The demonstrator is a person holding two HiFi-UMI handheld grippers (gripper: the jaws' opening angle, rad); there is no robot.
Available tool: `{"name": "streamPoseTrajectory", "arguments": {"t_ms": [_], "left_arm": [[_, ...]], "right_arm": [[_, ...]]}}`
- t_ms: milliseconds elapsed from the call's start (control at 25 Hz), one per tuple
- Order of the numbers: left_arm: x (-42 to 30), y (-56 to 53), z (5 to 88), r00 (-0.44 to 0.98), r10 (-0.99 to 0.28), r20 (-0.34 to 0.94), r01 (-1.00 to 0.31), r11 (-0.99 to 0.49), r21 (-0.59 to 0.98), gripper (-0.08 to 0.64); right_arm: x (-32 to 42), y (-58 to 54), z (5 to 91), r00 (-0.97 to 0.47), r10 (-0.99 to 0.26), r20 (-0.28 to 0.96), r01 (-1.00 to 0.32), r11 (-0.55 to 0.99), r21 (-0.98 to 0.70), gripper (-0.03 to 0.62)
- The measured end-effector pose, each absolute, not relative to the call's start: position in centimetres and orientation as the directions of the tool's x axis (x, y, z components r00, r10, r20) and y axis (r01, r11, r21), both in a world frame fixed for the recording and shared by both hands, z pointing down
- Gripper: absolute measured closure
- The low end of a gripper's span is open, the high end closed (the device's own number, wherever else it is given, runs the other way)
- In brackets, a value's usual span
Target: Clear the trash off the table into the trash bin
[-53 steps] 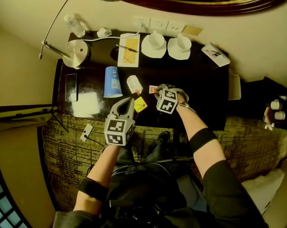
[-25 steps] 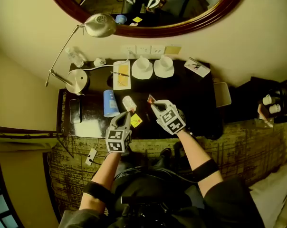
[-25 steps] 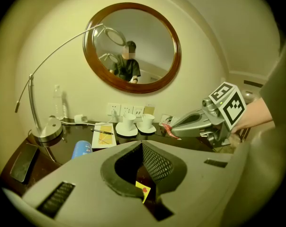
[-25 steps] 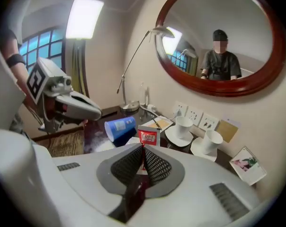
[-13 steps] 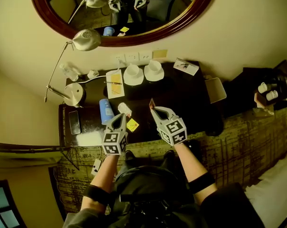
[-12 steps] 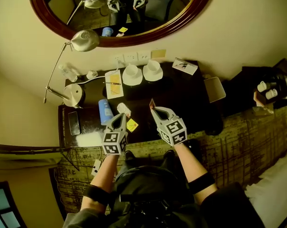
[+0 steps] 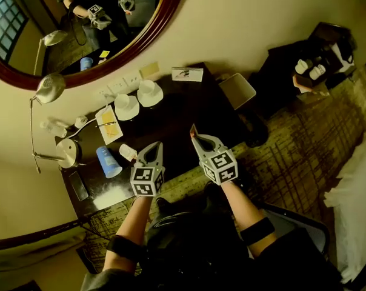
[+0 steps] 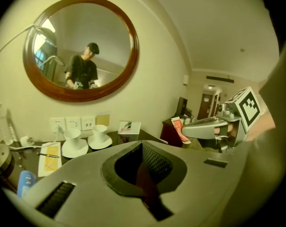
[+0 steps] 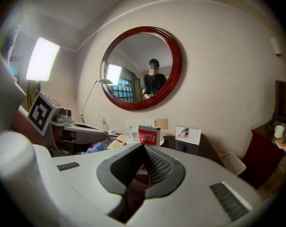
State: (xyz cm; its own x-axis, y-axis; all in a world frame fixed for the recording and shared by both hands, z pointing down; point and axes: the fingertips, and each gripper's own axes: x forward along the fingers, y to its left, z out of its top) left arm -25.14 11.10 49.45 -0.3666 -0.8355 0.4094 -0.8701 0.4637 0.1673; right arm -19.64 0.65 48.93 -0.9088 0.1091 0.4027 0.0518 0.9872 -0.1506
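The red sachet is off the table, pinched by its lower edge between the jaws of the right gripper. It stands upright above their tips, over the near part of the dark table. The left gripper hangs just beside it, jaws pressed together with nothing showing between them.

Near the left gripper a blue cup lies on its side on the tabletop. I can't tell whether anything is in it. A small white item lies next to the cup, too small to make out.

Toward the wall stand two white cups upright, each on its own saucer — their insides can't be seen from here.

Just beside the table's right end sits a pale square container — its top reads as one flat pale patch, so its contents can't be told.
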Motion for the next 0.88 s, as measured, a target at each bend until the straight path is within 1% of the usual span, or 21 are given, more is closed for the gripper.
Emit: {"name": "streamPoseTrajectory", "arguments": {"t_ms": [280,520,720,880], "left_arm": [[-16.9,-1.6,49.3,-0.101,-0.913,0.395,-0.971,0.178,0.162,0.555],[-7.3,-10.8,49.4,0.133,-0.915,0.38,-0.982,-0.071,0.174,0.555],[0.2,-15.8,50.0,0.272,-0.882,0.385,-0.96,-0.218,0.178,0.555],[5.5,-18.4,50.1,0.37,-0.841,0.396,-0.928,-0.321,0.186,0.555]], "right_arm": [[-9.7,-10.0,49.1,-0.899,-0.156,0.409,-0.23,0.963,-0.139,0.563],[1.8,-17.3,49.1,-0.815,-0.387,0.431,-0.478,0.87,-0.122,0.563],[10.2,-20.7,50.2,-0.732,-0.523,0.436,-0.616,0.782,-0.096,0.563],[14.7,-21.9,51.6,-0.676,-0.578,0.457,-0.683,0.724,-0.096,0.563]]}}
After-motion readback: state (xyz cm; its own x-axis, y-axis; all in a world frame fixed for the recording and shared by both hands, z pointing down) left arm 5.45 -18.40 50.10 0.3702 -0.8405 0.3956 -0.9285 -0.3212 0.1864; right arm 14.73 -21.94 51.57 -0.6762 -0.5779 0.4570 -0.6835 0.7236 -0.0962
